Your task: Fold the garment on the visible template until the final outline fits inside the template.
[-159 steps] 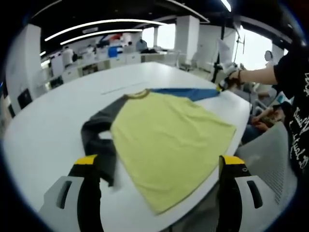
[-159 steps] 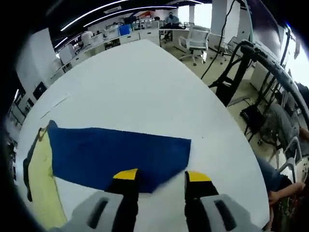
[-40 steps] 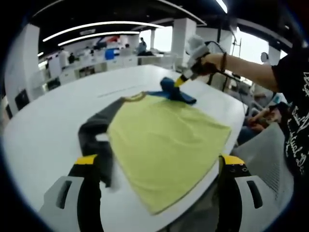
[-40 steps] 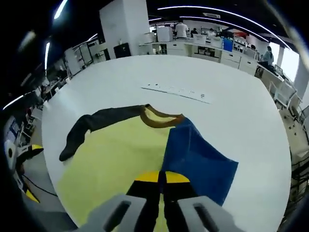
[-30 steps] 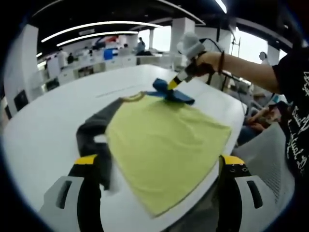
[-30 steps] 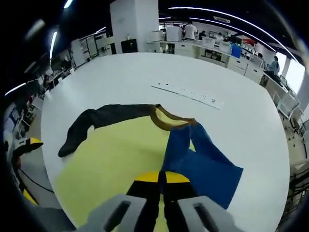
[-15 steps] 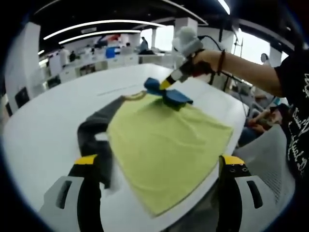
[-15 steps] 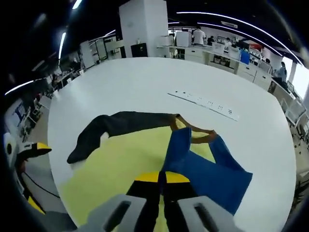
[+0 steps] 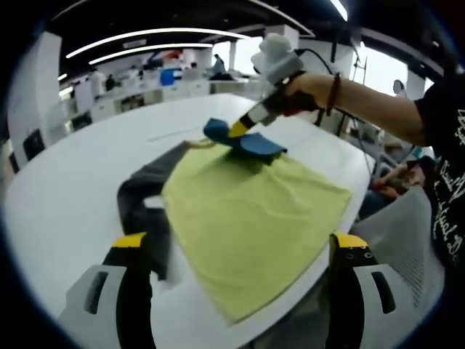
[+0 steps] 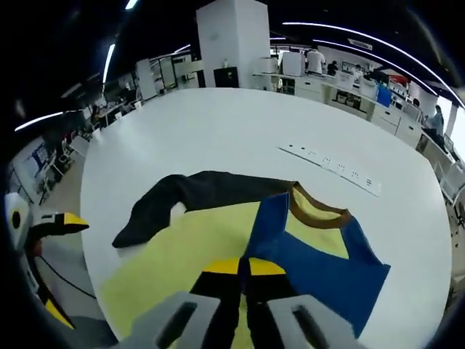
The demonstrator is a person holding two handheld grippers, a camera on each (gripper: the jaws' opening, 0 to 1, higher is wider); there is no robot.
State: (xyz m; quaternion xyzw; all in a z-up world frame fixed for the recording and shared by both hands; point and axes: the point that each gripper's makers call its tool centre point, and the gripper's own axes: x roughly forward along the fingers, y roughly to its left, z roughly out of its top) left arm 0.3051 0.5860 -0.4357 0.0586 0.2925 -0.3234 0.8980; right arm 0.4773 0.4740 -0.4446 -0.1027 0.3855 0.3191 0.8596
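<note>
The yellow long-sleeved cotton shirt (image 9: 251, 211) lies flat, collar away; right tongs (image 10: 243, 267) pinch its blue sleeve (image 10: 320, 265); left tongs (image 9: 240, 247) gape wide, empty.

White lettering stands on the person's black shirt (image 9: 445, 196), to the right of the left gripper's jaws, but it is too blurred to read. No other text can be read.

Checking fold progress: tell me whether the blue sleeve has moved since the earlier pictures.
Yes. The blue sleeve, pinched in the right tongs, has been carried from the table's far side in over the yellow shirt body, toward the brown collar.
</note>
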